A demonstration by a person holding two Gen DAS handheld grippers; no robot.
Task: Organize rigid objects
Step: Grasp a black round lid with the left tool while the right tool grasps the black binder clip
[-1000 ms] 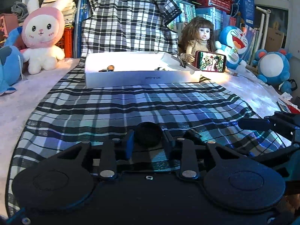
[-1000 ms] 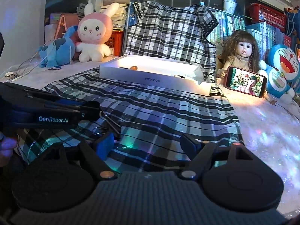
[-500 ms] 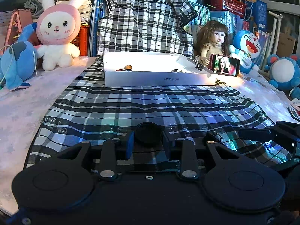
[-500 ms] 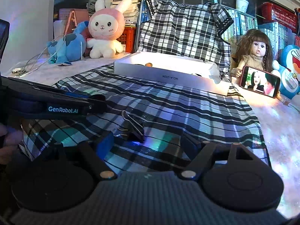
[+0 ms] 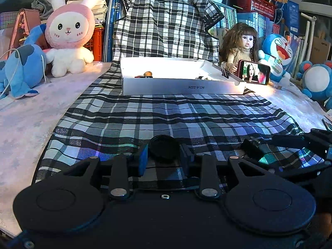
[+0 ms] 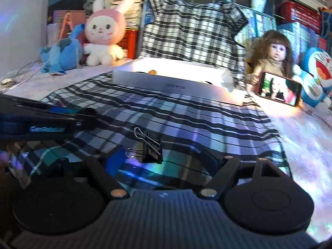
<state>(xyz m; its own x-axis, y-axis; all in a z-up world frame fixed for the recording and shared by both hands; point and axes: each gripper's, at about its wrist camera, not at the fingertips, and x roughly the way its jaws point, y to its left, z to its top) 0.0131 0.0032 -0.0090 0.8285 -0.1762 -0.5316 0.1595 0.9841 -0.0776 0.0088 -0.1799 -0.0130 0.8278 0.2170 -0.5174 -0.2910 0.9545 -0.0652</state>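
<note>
My left gripper (image 5: 164,158) is shut on a black round cap (image 5: 164,148), held low over the checked cloth (image 5: 166,116). A black binder clip (image 6: 150,150) lies on that cloth between the fingers of my right gripper (image 6: 161,156), which stands open; the pads do not press on the clip. The same clip (image 5: 252,145) shows dimly at the right of the left wrist view, beside the right gripper's fingers (image 5: 290,140). A white open box (image 5: 182,87) with a few small things inside sits further back on the cloth (image 6: 186,112).
A phone (image 5: 254,75) with a lit screen leans against a doll (image 5: 240,47) right of the box (image 6: 176,83). A pink rabbit plush (image 5: 69,33) and a blue plush (image 5: 19,68) sit at the back left, blue cat plushes (image 5: 278,51) at the right. Books and crates line the back.
The binder clip has come from the left side of the right wrist view to between the right fingers. The left gripper keeps hold of the cap; its view swung slightly left.
</note>
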